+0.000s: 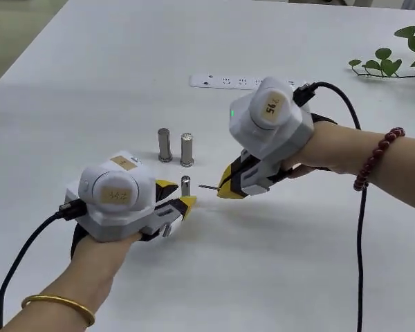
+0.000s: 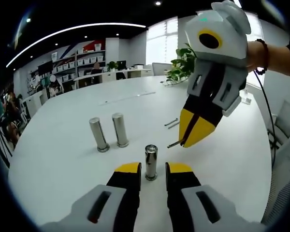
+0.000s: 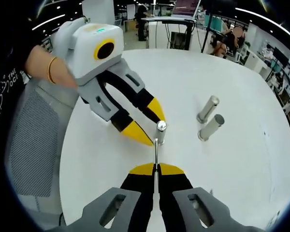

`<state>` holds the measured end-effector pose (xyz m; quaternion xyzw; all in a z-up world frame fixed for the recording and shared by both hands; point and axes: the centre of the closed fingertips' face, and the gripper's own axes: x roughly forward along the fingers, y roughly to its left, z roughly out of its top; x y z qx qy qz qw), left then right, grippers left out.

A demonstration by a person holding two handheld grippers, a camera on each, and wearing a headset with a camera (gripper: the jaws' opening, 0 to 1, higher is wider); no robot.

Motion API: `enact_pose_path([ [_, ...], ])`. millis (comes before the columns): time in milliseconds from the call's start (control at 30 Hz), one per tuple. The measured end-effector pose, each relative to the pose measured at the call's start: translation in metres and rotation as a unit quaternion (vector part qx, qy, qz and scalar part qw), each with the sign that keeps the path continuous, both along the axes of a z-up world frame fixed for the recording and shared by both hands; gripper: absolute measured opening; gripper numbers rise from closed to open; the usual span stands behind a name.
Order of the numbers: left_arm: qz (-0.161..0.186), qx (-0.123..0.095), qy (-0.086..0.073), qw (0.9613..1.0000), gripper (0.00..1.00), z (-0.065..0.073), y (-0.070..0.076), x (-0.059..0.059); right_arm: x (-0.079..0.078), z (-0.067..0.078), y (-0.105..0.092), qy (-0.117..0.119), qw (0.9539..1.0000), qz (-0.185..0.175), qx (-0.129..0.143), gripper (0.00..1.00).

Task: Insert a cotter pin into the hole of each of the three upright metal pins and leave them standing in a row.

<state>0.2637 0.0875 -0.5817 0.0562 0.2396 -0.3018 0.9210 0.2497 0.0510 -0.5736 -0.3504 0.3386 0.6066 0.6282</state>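
Three upright metal pins stand on the white table. The nearest pin (image 1: 185, 185) (image 2: 151, 162) (image 3: 161, 126) stands between the yellow tips of my left gripper (image 1: 178, 194) (image 2: 153, 168), which is open, with a small gap on each side. My right gripper (image 1: 225, 188) (image 3: 156, 169) is shut on a thin cotter pin (image 1: 209, 187) (image 3: 156, 152). Its free end points at the side of that pin, just below the top. Behind, the other two pins (image 1: 164, 144) (image 1: 187, 149) stand side by side.
A white power strip (image 1: 228, 81) lies at the back of the table. A leafy plant (image 1: 394, 59) is at the far right. Two spare cotter pins (image 2: 171, 123) lie on the table beyond the right gripper. My right gripper's cable (image 1: 362, 207) trails down the right side.
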Motion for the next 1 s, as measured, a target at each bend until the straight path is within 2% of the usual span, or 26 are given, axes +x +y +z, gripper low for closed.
enact_pose_path([
  [167,0.001,-0.002,0.000,1.0000,0.13,-0.002,-0.003,0.005,0.004,0.000,0.002,0.000,1.0000,0.000,0.000,0.00],
  [400,0.005,-0.002,0.006,1.0000,0.10,-0.007,-0.001,0.007,0.008,0.001,0.008,-0.003,0.9999,0.009,-0.004,0.00],
  [633,-0.002,0.000,0.005,1.0000,0.06,-0.008,-0.001,0.008,0.007,0.000,0.011,-0.002,0.9998,0.017,-0.009,0.00],
  [1000,-0.006,-0.005,0.002,1.0000,0.06,-0.008,-0.002,0.008,0.008,0.000,0.014,-0.007,0.9996,0.025,-0.015,0.00],
])
